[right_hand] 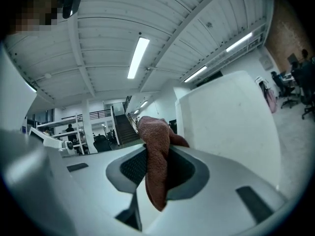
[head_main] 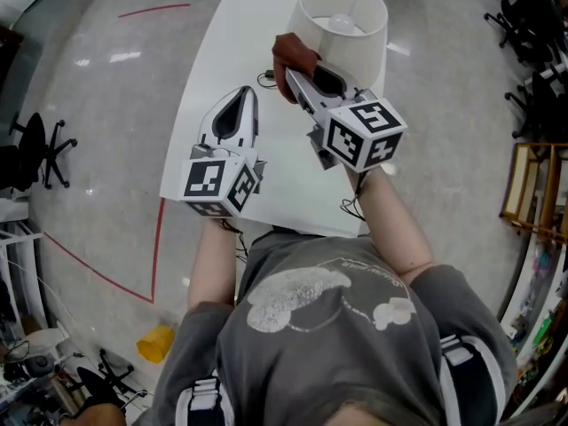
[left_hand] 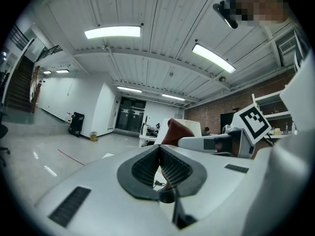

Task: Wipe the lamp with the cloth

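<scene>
Where the right gripper (head_main: pixel 295 80) has its jaws clamped, the reddish-brown cloth (right_hand: pixel 155 156) sits pinched between them, bunched up past the tips with one tail hanging back down over the dark pads. Just to the right of those jaws stands the lamp (right_hand: pixel 231 122), its white shade filling that side of the right gripper view. A fold of the cloth reaches toward the shade, though whether it touches cannot be told. From the head view the shade is open at the top and a bulb (head_main: pixel 342 23) shows inside.

The print that shows is the black-and-white square markers on the right cube (head_main: pixel 364 133) and the left cube (head_main: pixel 217 185). A pale graphic on the person's grey shirt (head_main: pixel 319 300) carries lettering too small to read.

The right forearm (head_main: pixel 390 229) reaches forward, with its gripper angled up and leftward so the tips sit at the shade's near-left edge. The left gripper (head_main: pixel 246 96) is held lower and to the left of the right jaws, pointing forward over the white table (head_main: pixel 222 51). Its jaws are pressed together with nothing between them. Beyond the left jaws' tips, the left gripper view shows the cloth and the right gripper. A thin black cable (head_main: pixel 266 78) lies on the table between the two sets of tips.
</scene>
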`<act>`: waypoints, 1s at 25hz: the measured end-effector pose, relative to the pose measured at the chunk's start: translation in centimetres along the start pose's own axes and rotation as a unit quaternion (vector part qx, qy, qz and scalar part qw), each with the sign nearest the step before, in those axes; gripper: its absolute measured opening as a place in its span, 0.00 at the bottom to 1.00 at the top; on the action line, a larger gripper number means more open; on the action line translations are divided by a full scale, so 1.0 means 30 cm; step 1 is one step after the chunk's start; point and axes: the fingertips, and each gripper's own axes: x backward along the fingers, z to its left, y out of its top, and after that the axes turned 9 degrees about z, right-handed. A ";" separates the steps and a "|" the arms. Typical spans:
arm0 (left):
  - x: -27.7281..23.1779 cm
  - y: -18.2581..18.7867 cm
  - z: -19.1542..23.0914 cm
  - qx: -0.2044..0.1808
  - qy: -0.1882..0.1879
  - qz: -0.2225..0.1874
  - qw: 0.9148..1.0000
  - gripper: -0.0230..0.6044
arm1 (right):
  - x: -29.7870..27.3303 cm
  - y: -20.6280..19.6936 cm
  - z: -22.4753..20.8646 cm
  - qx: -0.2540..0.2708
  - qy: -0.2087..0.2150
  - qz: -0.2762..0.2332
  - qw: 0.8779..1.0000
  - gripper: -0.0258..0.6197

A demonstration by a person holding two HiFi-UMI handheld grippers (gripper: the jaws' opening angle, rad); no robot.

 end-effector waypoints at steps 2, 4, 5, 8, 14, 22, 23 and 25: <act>-0.009 -0.017 0.002 0.002 -0.003 0.005 1.000 0.05 | 0.000 -0.043 -0.007 -0.006 -0.003 0.012 1.000 0.18; -0.015 -0.031 0.006 0.004 -0.006 0.009 1.000 0.05 | -0.003 -0.087 -0.010 -0.012 -0.007 0.027 1.000 0.18; -0.017 -0.036 0.008 0.005 -0.007 0.010 1.000 0.05 | -0.005 -0.108 -0.011 -0.014 -0.010 0.034 0.999 0.18; -0.023 -0.041 0.014 0.006 -0.010 0.013 1.000 0.05 | -0.013 -0.158 -0.014 -0.019 -0.017 0.052 0.998 0.18; -0.037 -0.058 0.046 0.007 -0.017 0.019 1.000 0.05 | -0.051 -0.223 -0.011 -0.021 -0.028 0.073 0.997 0.18; -0.059 0.035 0.090 -0.003 -0.028 -0.003 1.000 0.05 | -0.100 -0.050 0.065 -0.008 -0.014 0.034 0.999 0.18; -0.063 0.059 0.094 -0.006 -0.031 -0.009 0.999 0.05 | -0.100 -0.001 0.068 -0.008 -0.016 0.018 1.000 0.18; -0.070 0.104 0.102 -0.014 -0.037 -0.019 0.999 0.05 | -0.093 0.094 0.065 -0.017 -0.026 -0.018 0.999 0.18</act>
